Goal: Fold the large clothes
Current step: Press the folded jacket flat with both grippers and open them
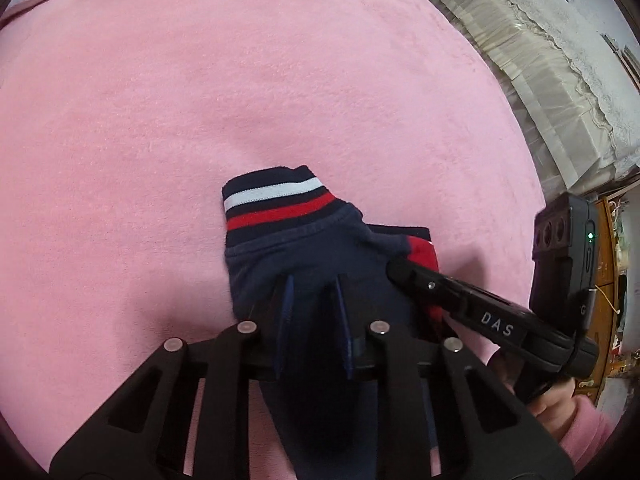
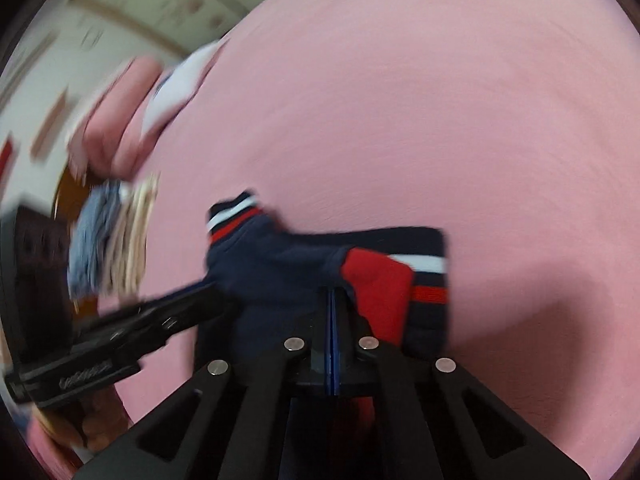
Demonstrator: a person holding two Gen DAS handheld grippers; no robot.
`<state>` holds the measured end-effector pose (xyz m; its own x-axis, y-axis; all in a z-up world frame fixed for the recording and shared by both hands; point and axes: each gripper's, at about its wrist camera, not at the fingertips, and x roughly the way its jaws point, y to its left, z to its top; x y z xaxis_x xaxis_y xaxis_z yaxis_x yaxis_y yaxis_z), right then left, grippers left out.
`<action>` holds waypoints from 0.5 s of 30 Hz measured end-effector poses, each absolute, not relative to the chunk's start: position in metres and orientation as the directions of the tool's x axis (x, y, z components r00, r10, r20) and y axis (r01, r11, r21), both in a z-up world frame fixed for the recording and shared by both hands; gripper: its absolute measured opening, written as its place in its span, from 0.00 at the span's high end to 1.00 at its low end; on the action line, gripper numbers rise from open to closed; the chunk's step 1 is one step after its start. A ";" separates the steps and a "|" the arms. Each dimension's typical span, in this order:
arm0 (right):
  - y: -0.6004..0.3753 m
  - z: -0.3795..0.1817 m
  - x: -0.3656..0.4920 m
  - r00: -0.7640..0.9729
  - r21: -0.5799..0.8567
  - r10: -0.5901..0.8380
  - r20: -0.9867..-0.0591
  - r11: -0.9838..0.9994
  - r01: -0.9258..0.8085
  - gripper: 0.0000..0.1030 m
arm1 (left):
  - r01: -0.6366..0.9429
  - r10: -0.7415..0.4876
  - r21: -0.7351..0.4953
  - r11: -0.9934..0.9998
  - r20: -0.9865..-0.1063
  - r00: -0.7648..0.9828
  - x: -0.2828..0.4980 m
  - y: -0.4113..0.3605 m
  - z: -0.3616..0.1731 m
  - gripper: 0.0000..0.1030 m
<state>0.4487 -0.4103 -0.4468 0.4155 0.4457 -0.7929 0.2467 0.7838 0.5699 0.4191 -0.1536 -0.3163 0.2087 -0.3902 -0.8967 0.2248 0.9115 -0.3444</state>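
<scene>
A navy garment (image 1: 304, 252) with red panels and white-and-red striped ribbed cuffs (image 1: 276, 200) hangs bunched over a pink blanket (image 1: 240, 80). My left gripper (image 1: 314, 284) is partly closed with navy fabric between its blue pads. My right gripper (image 2: 334, 296) is shut on the same garment (image 2: 276, 264), next to its red panel (image 2: 380, 288). The right gripper also shows in the left wrist view (image 1: 404, 270), pinching the cloth just right of my left gripper. The left gripper shows blurred in the right wrist view (image 2: 216, 296).
The pink blanket (image 2: 440, 120) covers the whole bed. Pink and white pillows (image 2: 132, 108) lie at its far left. Blue and beige cloth (image 2: 108, 240) hangs at the left. A white lace-covered bed edge (image 1: 560, 72) and wooden furniture (image 1: 604, 280) stand to the right.
</scene>
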 end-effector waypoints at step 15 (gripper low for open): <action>-0.420 -0.346 0.360 0.580 0.437 0.241 -0.778 0.871 0.224 1.00 | 0.185 -0.365 -0.329 0.926 -0.906 0.213 0.347 -0.138 -0.277 0.87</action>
